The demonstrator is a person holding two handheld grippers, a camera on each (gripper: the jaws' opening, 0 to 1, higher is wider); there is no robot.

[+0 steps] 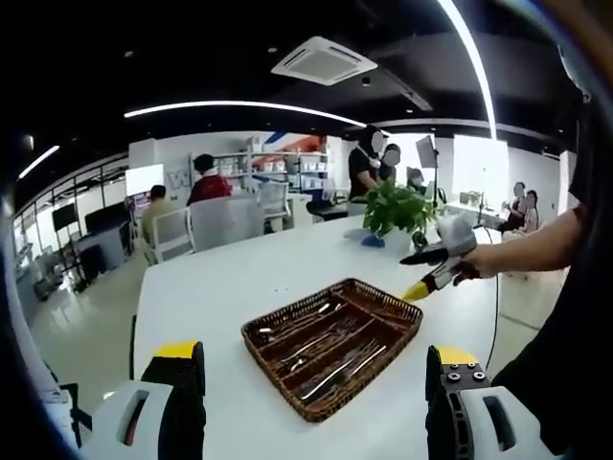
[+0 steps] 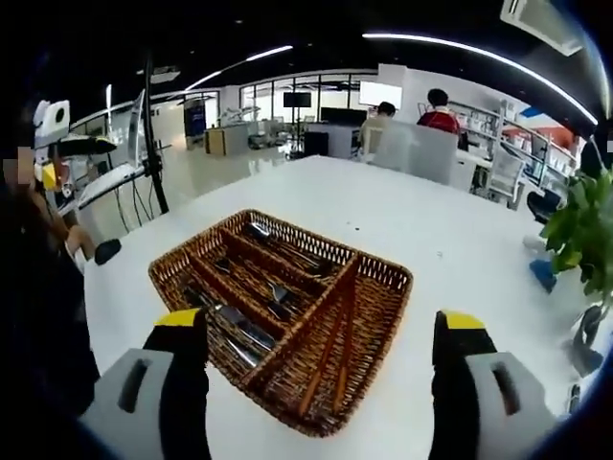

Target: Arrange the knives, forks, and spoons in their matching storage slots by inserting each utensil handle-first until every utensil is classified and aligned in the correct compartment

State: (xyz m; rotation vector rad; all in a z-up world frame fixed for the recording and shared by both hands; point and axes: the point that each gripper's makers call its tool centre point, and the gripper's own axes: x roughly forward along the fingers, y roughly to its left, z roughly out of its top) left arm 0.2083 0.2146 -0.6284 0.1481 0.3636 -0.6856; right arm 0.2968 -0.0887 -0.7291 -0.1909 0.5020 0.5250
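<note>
Cutlery of silver metal lies in the compartments of the brown woven wicker tray, which sits on the white table with bare tabletop open on every side of its rim. My left gripper and my right gripper both hang over the table's near edge just short of the tray, jaws spread wide with nothing between them. In the left gripper view my right gripper reaches in beyond the tray's far corner, near a green potted plant.

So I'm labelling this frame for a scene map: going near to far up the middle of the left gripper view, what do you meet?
Left gripper jaws, open → wicker cutlery basket with utensils → bare white table → potted plant → people standing behind.
</note>
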